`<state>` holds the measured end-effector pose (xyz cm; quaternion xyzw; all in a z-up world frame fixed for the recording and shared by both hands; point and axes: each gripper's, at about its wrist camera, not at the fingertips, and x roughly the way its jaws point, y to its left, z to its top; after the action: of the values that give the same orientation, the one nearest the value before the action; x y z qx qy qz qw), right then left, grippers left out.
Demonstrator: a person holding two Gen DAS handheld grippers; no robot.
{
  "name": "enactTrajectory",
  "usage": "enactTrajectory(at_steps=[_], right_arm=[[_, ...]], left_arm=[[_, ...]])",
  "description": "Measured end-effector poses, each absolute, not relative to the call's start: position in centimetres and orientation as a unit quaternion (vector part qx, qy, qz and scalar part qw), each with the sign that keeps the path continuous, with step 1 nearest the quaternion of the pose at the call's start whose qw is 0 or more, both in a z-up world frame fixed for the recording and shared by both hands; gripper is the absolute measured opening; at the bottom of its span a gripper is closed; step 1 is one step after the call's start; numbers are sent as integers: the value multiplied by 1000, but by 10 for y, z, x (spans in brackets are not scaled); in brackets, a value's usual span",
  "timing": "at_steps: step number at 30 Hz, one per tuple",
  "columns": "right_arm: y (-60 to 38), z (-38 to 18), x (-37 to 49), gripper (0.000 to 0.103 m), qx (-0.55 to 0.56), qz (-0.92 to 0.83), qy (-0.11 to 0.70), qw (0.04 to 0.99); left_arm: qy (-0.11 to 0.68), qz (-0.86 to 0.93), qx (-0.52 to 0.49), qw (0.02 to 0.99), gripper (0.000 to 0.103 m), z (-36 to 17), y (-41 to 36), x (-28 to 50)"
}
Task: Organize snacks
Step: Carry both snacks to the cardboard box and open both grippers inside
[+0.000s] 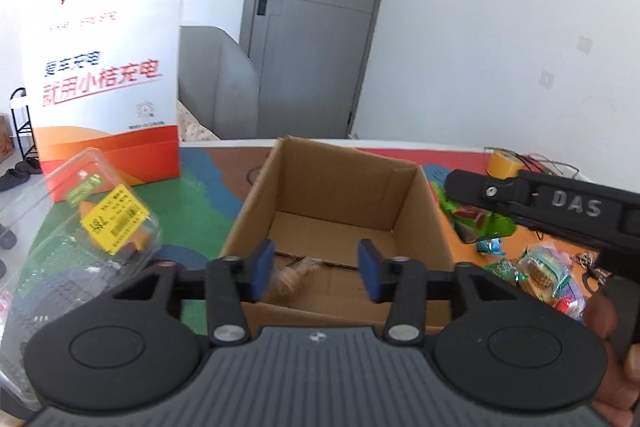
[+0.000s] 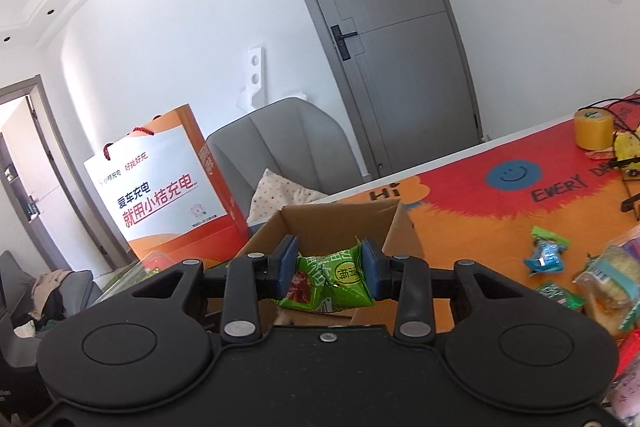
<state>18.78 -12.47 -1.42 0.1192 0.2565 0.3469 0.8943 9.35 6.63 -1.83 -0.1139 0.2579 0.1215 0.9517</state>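
Observation:
An open cardboard box [image 1: 340, 195] stands on the colourful table mat. My left gripper [image 1: 316, 269] hangs over the box's near wall, its blue pads apart with nothing pressed between them. Below them a pale brown snack [image 1: 294, 277] lies on the box floor. In the right wrist view my right gripper [image 2: 329, 267] is shut on a green snack packet [image 2: 332, 283], held just before the box [image 2: 340, 223]. From the left wrist view the right gripper's black body [image 1: 560, 203] reaches in from the right, with the green packet [image 1: 476, 217] under it.
A white and orange paper bag [image 1: 104, 83] stands at the back left. A clear plastic clamshell [image 1: 88, 227] with a yellow label lies left of the box. Several wrapped snacks [image 2: 592, 275] are strewn on the mat to the right. A yellow tape roll [image 2: 594, 129] sits further back.

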Motion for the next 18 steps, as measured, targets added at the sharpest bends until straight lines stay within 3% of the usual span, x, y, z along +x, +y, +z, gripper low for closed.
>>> enactTrajectory(at_steps=[3,7,10,13,18], right_arm=[[-121,-15,191,37,136,355,260,888],[-123,-18,195,54,150,356,261,885],[-133,-18,197,61,163,345,264,886],[-145,-17,193,66,167,330,264,891],[-167,-23,184,84,153,300,267,903]], left_arm=[[256,128,-122,950,56,-15,69,88],[255,134,-132,949,71,-15,70,81],[248,142,-130,949,80,-14,66,77],[249,142,-129,949,83,-14,61,77],[258,119,-134,949,93,-16,52,80]])
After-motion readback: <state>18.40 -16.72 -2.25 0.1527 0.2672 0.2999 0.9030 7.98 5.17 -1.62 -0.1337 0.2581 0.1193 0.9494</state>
